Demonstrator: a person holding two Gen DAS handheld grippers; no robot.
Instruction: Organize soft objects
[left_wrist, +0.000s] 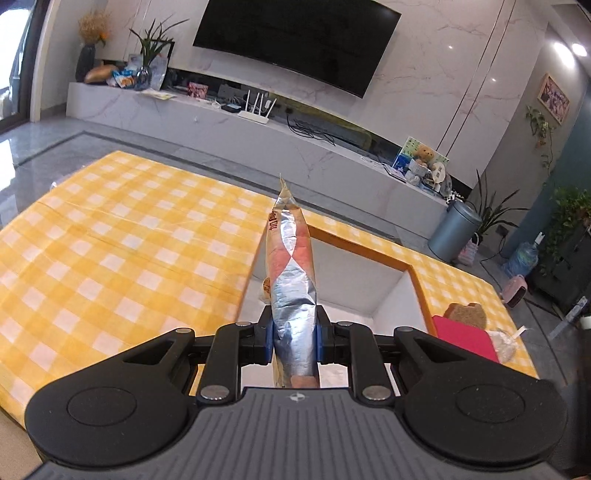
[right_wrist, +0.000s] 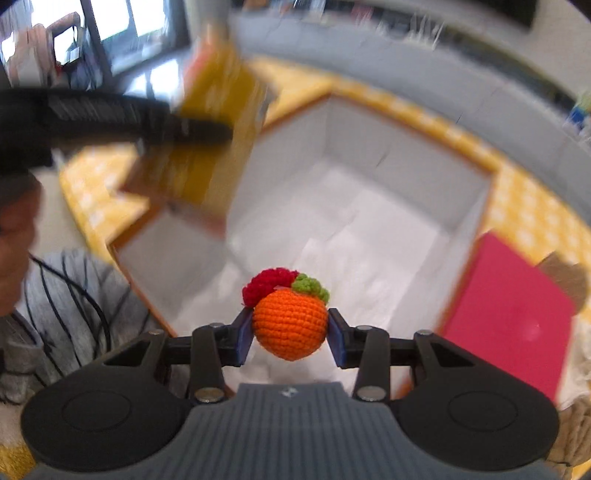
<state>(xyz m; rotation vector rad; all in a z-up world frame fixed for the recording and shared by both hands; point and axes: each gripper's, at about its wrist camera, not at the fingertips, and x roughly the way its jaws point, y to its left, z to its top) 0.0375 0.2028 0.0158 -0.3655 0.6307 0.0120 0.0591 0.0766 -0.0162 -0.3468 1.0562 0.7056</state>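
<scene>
My left gripper (left_wrist: 294, 334) is shut on a silver and orange snack bag (left_wrist: 291, 266) that stands upright between its blue pads, in front of a white open box (left_wrist: 391, 295) with an orange rim. My right gripper (right_wrist: 290, 328) is shut on an orange crocheted ball (right_wrist: 290, 323) with a red and a green tuft, held above the same white box (right_wrist: 369, 177). In the blurred right wrist view the left gripper (right_wrist: 110, 118) shows as a dark shape at the upper left, holding the yellowish bag (right_wrist: 214, 122).
The box sits on a table with a yellow checked cloth (left_wrist: 110, 240). A red flat item (left_wrist: 463, 338), a brown toast-shaped toy (left_wrist: 466, 314) and a clear bag (left_wrist: 504, 341) lie right of the box. A person's striped grey sleeve (right_wrist: 74, 306) is at the left.
</scene>
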